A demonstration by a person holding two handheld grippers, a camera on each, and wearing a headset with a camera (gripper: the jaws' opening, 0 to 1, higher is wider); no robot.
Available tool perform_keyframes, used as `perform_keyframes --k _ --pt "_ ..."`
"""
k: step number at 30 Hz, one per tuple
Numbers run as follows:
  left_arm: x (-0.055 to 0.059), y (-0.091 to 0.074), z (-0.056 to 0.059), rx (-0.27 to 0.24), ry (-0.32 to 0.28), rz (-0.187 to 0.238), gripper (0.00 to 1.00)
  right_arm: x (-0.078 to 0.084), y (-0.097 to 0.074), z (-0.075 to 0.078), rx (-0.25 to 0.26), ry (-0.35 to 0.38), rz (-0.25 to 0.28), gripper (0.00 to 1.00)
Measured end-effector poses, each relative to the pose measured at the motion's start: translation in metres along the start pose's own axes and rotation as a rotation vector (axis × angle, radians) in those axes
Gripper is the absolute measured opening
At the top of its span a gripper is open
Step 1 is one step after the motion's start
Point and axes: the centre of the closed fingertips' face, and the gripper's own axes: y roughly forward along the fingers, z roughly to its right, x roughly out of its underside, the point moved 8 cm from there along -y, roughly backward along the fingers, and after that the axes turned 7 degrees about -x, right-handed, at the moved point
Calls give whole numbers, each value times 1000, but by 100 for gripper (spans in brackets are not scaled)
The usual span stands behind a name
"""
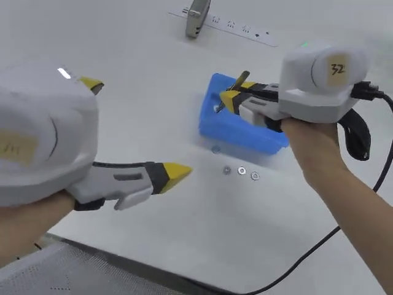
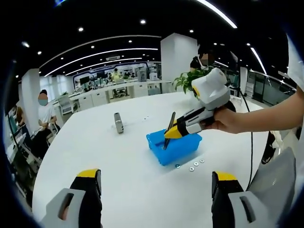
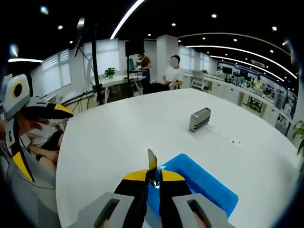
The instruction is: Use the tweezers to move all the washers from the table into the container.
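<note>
My right gripper is shut on dark tweezers, which point down into the blue container. Whether a washer sits at the tweezer tip is too small to tell. Several small washers lie on the white table just in front of the container, and one more washer lies close to its near wall. My left gripper hovers open to the left, with nothing between its yellow-tipped jaws. The left gripper view shows the right gripper, the tweezers, the container and the washers. The right gripper view shows the tweezers above the container.
A grey metal block and a white power strip lie at the far side of the table. A black cable trails off the right gripper across the near right. The table's near edge runs below my left hand. People stand at other benches.
</note>
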Motion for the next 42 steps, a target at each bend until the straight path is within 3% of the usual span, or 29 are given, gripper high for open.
perform_keyframes --k 4,6,9,12,16,23,26,29,34,39,42 --pt "12 -7 -1 -61 19 -10 99 9 8 5 -7 55 -2 4" --pt "20 -12 -2 -125 49 -24 99 13 12 7 -4 66 -10 4" --pt "28 -17 0 -122 -8 -29 99 17 15 7 -4 66 -21 4" --pt "34 -21 -2 -142 -20 -24 99 20 16 7 0 60 -33 4" --pt "41 -27 -6 -225 1 -34 99 23 17 8 2 63 -47 5" --pt "49 -34 -10 -286 -47 -15 99 23 15 7 4 58 -51 4" --pt "52 -30 -12 -290 -67 -24 99 19 11 6 6 53 -40 4" --pt "51 -31 -12 -306 -69 -5 99 11 3 3 4 50 -16 4" --pt "54 -29 -12 -302 -76 -8 99 -4 -18 -6 18 15 30 4" --pt "56 -27 -11 -294 -49 -30 99 -8 -39 -17 36 11 65 4" --pt "56 -27 -11 -291 -36 -30 99 -5 -45 -25 16 27 69 4"
